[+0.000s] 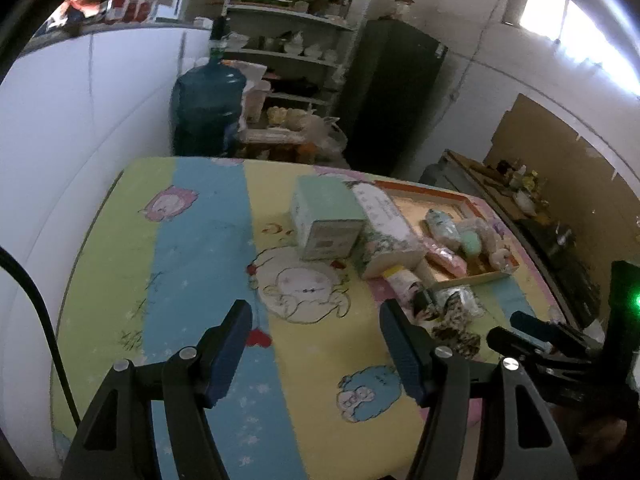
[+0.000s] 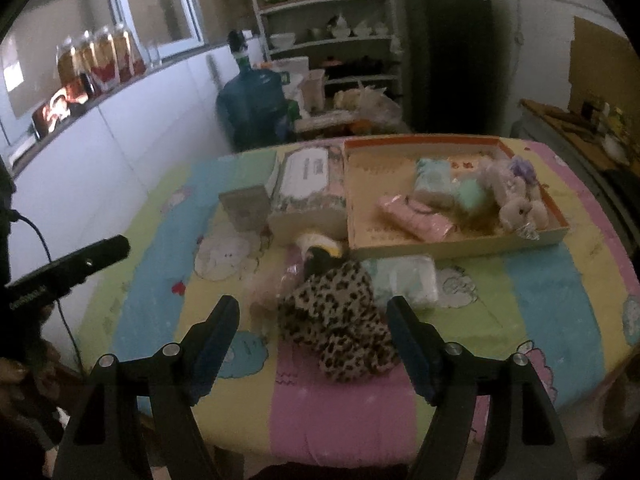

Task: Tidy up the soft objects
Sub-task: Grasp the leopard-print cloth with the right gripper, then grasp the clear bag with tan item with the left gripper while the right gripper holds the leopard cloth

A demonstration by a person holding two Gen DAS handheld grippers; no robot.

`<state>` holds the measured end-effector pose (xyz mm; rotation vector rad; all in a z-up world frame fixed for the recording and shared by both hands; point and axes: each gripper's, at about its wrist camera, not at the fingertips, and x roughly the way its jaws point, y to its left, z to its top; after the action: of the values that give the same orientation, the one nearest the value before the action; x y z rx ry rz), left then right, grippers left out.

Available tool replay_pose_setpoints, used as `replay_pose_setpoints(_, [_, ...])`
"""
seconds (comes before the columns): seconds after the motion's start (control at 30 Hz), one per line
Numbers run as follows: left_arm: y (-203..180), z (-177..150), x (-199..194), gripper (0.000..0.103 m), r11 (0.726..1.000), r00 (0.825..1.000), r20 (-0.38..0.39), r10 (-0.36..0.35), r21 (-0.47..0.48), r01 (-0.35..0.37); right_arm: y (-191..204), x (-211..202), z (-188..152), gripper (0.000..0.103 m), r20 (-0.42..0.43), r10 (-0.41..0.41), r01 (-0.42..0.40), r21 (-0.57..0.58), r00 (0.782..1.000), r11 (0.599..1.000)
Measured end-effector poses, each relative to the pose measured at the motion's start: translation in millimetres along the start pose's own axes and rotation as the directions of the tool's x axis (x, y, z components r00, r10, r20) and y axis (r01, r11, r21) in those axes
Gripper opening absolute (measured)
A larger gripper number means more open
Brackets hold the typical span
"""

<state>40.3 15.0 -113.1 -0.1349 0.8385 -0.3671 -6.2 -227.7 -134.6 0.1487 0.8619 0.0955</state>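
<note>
Nearest the right wrist camera, the right gripper (image 2: 312, 340) is seen with its jaws spread wide and nothing pressed between them; the leopard-print soft item (image 2: 340, 320) lies on the striped cartoon cloth (image 2: 560, 300) in the gap ahead, untouched as far as can be told. The left gripper (image 1: 316, 344) is likewise held apart, over bare cloth, with nothing between its fingers. Just beyond the leopard item a clear-wrapped white packet (image 2: 412, 280) is seen, and a dark object beside a cream tube (image 2: 316, 244) — too blurred to be named. Further back a shallow orange-rimmed box (image 2: 452, 246) holds a pink packet (image 2: 416, 216), mint-green pieces (image 2: 472, 194) and a pale plush toy (image 2: 516, 204), their outlines smeared. Left of it stand a floral tissue box (image 2: 308, 196) and a small carton (image 2: 245, 204). Behind the table a blue water jug (image 2: 252, 108) and shelves (image 2: 328, 20) are partly cut off.
</note>
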Motion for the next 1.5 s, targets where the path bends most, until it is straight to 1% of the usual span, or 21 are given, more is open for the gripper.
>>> replay_pose_setpoints(0.17, [5.4,-7.5,-2.0,0.066,1.000,1.000,-0.014,0.012,-0.006,-0.012,-6.0,26.1,-5.8,0.077,-0.047,-0.030,0.030,-0.009,0.998,1.000])
replay_pose_setpoints(0.3, [5.9,-11.6,-0.5,0.066,1.000,0.999,-0.028,0.017,-0.006,-0.018,-7.1,44.5,-11.2,0.077,-0.083,-0.035,0.033,-0.025,0.996,0.999])
replay_pose_setpoints(0.5, [1.0,-13.3,4.6,0.066,1.000,0.999,-0.044,0.010,0.014,-0.010,-6.9,67.9,-18.7,0.077,-0.129,-0.056,0.050,-0.048,0.990,0.998])
replay_pose_setpoints(0.53, [-1.4,-13.6,6.1,0.066,1.000,0.999,-0.048,0.006,0.021,-0.005,-8.5,68.5,-20.0,0.076,-0.134,-0.053,0.048,-0.043,0.990,0.998])
replay_pose_setpoints(0.57, [-3.5,-13.8,7.1,0.066,1.000,0.999,-0.050,0.003,0.024,-0.001,-9.6,68.0,-20.5,0.063,-0.134,-0.048,0.044,-0.029,0.990,0.999])
replay_pose_setpoints(0.6, [-6.3,-14.1,9.2,0.066,1.000,0.998,-0.055,-0.005,0.030,0.007,-11.2,67.6,-21.5,0.045,-0.136,-0.042,0.040,-0.018,0.990,0.999])
replay_pose_setpoints(0.67, [-12.3,-14.7,14.7,0.066,0.999,0.998,-0.067,-0.022,0.042,0.025,-14.6,67.2,-24.3,0.029,-0.148,-0.045,0.044,-0.006,0.988,0.999])
replay_pose_setpoints(0.7, [-15.2,-14.7,17.2,0.066,0.998,0.997,-0.073,-0.030,0.047,0.033,-15.8,65.8,-25.3,0.022,-0.151,-0.041,0.041,-0.005,0.988,0.999])
replay_pose_setpoints(0.77, [-23.7,-15.3,24.9,0.066,0.996,0.995,-0.087,-0.056,0.066,0.062,-17.7,60.7,-28.3,0.016,-0.148,-0.037,0.037,-0.003,0.988,0.999])
replay_pose_setpoints(0.8, [-27.0,-15.7,28.3,0.066,0.995,0.993,-0.093,-0.067,0.073,0.074,-18.9,57.6,-29.3,0.014,-0.143,-0.038,0.039,0.001,0.989,0.999])
replay_pose_setpoints(0.97, [-47.1,-17.8,57.7,0.066,0.986,0.981,-0.146,-0.127,0.091,0.142,-27.8,32.5,-30.0,0.013,-0.097,-0.035,0.041,0.055,0.995,0.998])
replay_pose_setpoints(1.13, [-62.5,-17.9,83.9,0.066,0.981,0.972,-0.182,-0.148,0.098,0.168,-32.8,6.4,-30.0,0.013,-0.060,-0.036,0.040,0.079,0.998,0.996])
replay_pose_setpoints(1.27, [-72.3,-19.0,102.3,0.066,0.981,0.970,-0.202,-0.137,0.109,0.161,-36.1,-4.3,-29.0,0.013,-0.051,-0.039,0.044,0.099,0.998,0.994])
replay_pose_setpoints(1.5, [-73.9,-22.3,126.8,0.065,0.985,0.964,-0.234,-0.129,0.079,0.151,-39.5,-13.1,-31.1,0.014,-0.055,-0.042,0.048,0.107,0.998,0.993])
